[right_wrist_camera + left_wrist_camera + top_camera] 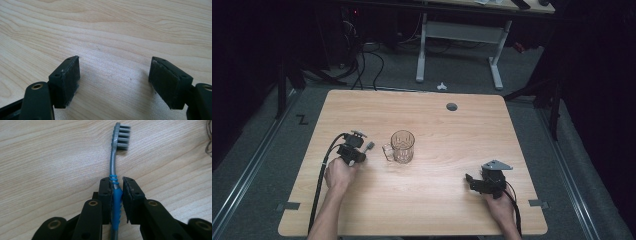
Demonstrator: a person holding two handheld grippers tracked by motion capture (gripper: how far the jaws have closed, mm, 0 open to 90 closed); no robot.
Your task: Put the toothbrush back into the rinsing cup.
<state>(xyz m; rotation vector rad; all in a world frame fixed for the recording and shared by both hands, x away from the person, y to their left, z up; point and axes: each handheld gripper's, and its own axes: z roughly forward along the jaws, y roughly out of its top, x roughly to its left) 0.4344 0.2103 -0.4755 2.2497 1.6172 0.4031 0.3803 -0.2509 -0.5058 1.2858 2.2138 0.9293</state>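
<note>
The left gripper (116,187) has its fingers (104,195) clamped on the blue ribbed grip of a toothbrush (113,165), low on the handle, so the grey neck and bristle head stick out free ahead of the pads. That hold looks deliberate — gripping the rubbery part gives friction, and leaving the head end clear means it can be steered into something without the fingers getting in the way. In the high view the left gripper (362,147) sits just to the left of the glass mug (402,146), with the brush head aimed toward it; the brush lies close over the counter (50,157), and whether it rests on the wood or is lifted a little I cannot tell.

The glass mug stands upright near the middle of the counter (437,120), its handle turned to the left gripper's side, mouth open upward — a likely place to stand the brush in.

The right gripper (479,184) waits well to the right of the mug and nearer the person. Its fingers (66,75) stand wide apart with nothing but bare wood between them, probably kept ready to steady the mug.
</note>
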